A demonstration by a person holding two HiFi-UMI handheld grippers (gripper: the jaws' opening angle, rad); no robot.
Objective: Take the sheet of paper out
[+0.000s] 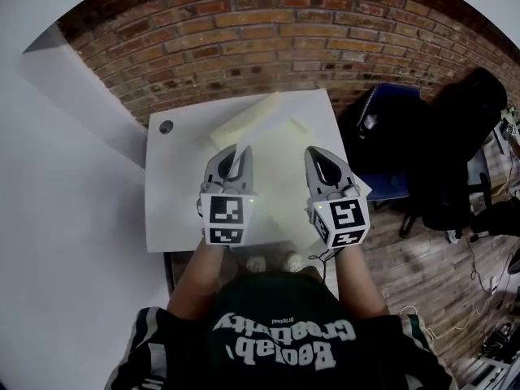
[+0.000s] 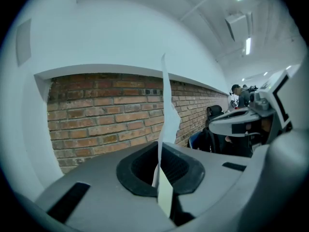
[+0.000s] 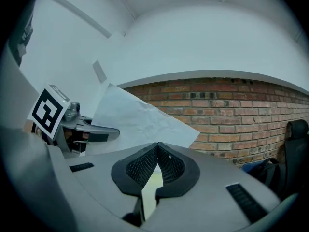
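My left gripper (image 1: 230,157) is shut on a white sheet of paper (image 1: 236,161), which stands edge-on between its pads (image 2: 166,115) in the left gripper view. In the right gripper view the same sheet (image 3: 140,120) spreads out wide and slightly crumpled to the left. A pale yellow folder (image 1: 272,149) lies slanted over the white table (image 1: 175,210), below both grippers. My right gripper (image 1: 325,157) has its jaws together, with a pale yellow strip of the folder (image 3: 152,190) in the gap behind the pads. Both grippers are held side by side above the table.
The table has a round cable hole (image 1: 166,126) at its far left corner and stands against a brick wall (image 1: 268,31). A blue chair (image 1: 388,136) and a black bag (image 1: 465,128) stand to the right. A white wall (image 1: 49,185) runs along the left.
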